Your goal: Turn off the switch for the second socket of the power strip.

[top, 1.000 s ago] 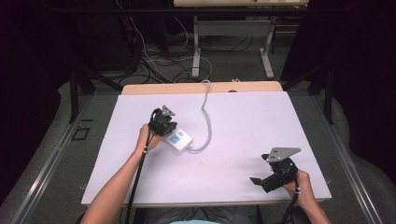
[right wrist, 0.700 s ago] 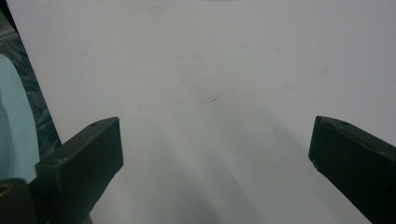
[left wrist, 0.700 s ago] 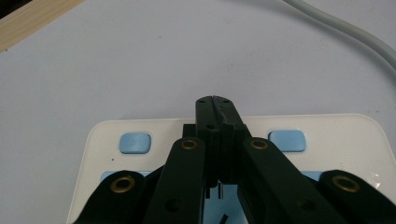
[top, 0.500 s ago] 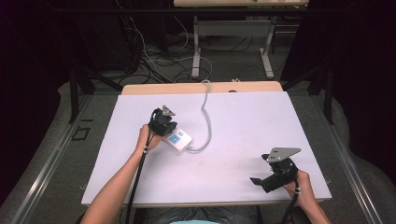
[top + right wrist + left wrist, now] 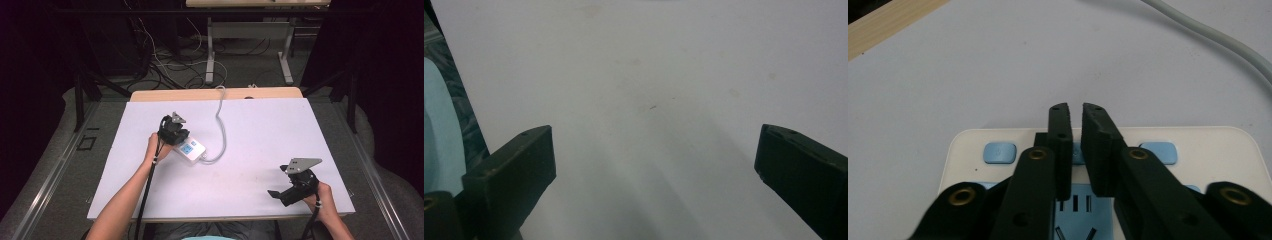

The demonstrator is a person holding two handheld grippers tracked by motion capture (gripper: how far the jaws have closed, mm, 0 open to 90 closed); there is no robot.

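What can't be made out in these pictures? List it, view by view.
- Left gripper view: the left gripper, whose jaws have just been opening with nothing between them, covers the power strip's middle button; the bottom edge cuts off its sockets.
- High view: the strip's markings are too small to read; its cable drops behind the table's far edge, so the plug is hidden.
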